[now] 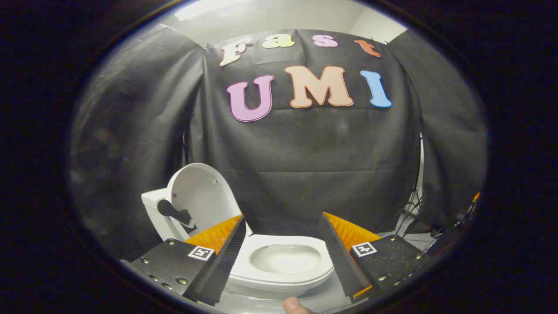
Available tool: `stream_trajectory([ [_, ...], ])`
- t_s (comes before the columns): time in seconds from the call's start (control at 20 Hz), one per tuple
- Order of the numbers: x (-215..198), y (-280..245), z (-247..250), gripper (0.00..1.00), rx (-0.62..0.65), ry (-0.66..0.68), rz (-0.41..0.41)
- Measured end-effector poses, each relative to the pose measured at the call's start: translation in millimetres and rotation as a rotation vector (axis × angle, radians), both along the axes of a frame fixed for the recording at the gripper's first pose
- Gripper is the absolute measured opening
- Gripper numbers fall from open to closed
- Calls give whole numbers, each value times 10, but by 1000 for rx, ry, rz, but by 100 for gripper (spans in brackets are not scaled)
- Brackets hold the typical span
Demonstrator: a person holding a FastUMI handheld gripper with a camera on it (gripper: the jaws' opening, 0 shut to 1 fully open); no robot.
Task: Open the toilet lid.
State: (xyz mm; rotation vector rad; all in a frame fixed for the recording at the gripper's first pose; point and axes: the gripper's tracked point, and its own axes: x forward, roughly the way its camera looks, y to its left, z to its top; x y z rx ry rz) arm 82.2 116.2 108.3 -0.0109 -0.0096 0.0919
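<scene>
A small white toilet (279, 279) stands just ahead of my fingers, its bowl (285, 258) showing between them. Its white lid (202, 196) is raised and leans back against the white tank (152, 205), beyond my left finger. The seat ring (322, 270) lies flat around the bowl. A dark fitting (174, 213) sticks out beside the lid at the tank. My gripper (281, 259) is open, its fingers wide apart on either side of the bowl, with nothing between them and touching nothing.
Black cloth walls (305, 165) close off the back and both sides. A fingertip (296, 306) pokes up below the toilet. Cables and a stand (414, 205) sit at the right, by the cloth's edge, on a pale floor (409, 237).
</scene>
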Motion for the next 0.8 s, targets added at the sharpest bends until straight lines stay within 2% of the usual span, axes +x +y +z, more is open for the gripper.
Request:
stream_trajectory([
  [0.15,117,-219,20,99,22,-13,-50],
  [0.55,310,-114,-99,99,-8,9,-18],
  [0.8,310,-53,-77,99,87,5,-11],
])
